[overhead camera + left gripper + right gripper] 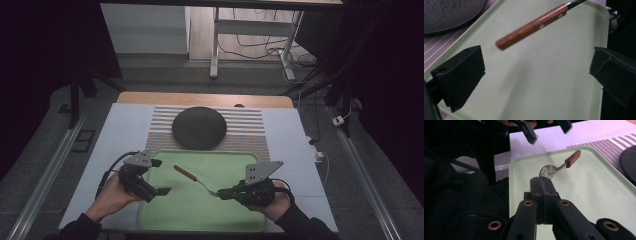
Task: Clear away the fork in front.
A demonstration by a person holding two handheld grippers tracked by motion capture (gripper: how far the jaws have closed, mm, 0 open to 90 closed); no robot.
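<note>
Right gripper (pixel 218 193), seen from the high view, pinched the metal tines of a wooden-handled fork (pixel 194 179) above the pale green plastic tray (pixel 200 220), while the left gripper (pixel 159 176) hung spread over the tray's left side. A dark round woven mat (pixel 199 127) lay on the striped placemat (pixel 250 122) beyond.

Left gripper view showed its jaws wide apart, the fork's brown riveted handle (pixel 531 26) held ahead of them over the tray.

Right gripper view showed its jaws pressed together on the fork's tines, handle pointing away.
</note>
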